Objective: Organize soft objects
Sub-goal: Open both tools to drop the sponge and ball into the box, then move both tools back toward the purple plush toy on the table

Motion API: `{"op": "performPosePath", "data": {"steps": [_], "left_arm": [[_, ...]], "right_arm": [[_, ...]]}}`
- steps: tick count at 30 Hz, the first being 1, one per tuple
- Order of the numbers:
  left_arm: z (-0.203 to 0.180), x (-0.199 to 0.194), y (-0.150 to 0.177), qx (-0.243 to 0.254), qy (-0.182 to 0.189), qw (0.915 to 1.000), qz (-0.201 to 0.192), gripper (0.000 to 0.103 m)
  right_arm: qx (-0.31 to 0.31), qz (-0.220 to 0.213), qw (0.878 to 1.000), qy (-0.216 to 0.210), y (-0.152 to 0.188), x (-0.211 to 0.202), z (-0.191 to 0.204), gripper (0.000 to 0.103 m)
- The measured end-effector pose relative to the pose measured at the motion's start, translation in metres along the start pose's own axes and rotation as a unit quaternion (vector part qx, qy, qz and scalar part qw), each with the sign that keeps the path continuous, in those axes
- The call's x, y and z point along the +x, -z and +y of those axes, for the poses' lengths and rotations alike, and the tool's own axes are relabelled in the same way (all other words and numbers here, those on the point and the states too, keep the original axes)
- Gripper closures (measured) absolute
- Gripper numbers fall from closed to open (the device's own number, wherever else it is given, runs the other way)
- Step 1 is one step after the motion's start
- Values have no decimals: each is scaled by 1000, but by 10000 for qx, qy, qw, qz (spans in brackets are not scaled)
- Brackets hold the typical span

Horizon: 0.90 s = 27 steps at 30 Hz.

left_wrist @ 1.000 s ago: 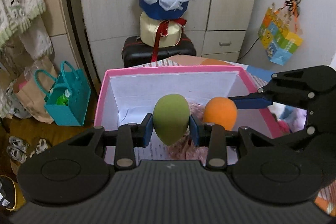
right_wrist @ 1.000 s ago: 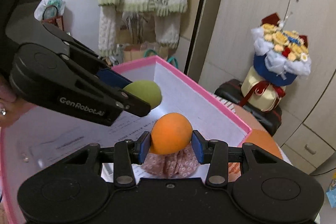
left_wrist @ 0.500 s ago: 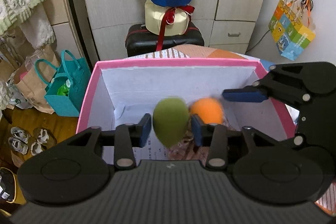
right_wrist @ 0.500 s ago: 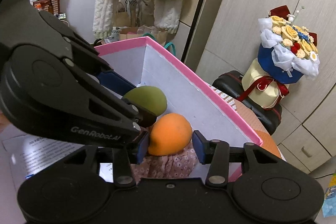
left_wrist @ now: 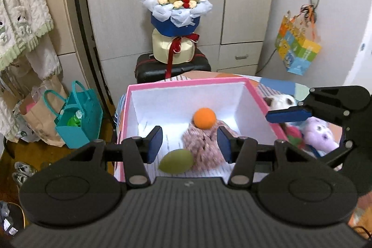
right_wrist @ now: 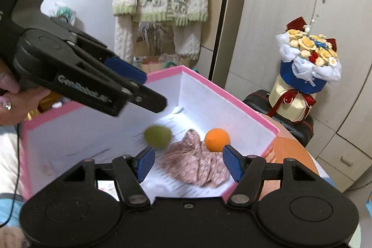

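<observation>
Both grippers hang above the pink-rimmed box (left_wrist: 186, 81), fingers spread and holding nothing: the left gripper (left_wrist: 189, 142) over its near end, the right gripper (right_wrist: 188, 162) by the right rim. Inside lie the green sponge (left_wrist: 176, 163), the orange sponge (left_wrist: 204, 117) and a floral cloth (left_wrist: 204, 147) between them, with bare white floor toward the left wall.

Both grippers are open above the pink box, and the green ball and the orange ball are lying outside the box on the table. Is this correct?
Not quite. The left gripper and right gripper are indeed open above the pink box, but the green ball and the orange ball lie inside the box, beside the pink floral cloth. The left wrist view shows this clearly.
</observation>
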<state>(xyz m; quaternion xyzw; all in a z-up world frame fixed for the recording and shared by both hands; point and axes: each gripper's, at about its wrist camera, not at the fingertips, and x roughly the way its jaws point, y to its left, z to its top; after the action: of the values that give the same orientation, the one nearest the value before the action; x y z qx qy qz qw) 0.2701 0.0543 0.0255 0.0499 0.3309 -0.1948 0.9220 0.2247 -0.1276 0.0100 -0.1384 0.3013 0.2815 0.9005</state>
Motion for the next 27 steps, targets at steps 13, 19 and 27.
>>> {"op": "performPosePath", "data": {"steps": [13, 19, 27], "left_arm": [[-27, -102, 35, 192, 283, 9994, 14, 48], [-46, -142, 49, 365, 346, 9987, -119, 44], [-77, -178, 79, 864, 502, 9950, -93, 38]], "right_arm": [[487, -172, 9986, 145, 22, -97, 25, 25], [535, -172, 9980, 279, 31, -132, 38, 21], [619, -263, 9973, 285, 53, -176, 51, 15]]}}
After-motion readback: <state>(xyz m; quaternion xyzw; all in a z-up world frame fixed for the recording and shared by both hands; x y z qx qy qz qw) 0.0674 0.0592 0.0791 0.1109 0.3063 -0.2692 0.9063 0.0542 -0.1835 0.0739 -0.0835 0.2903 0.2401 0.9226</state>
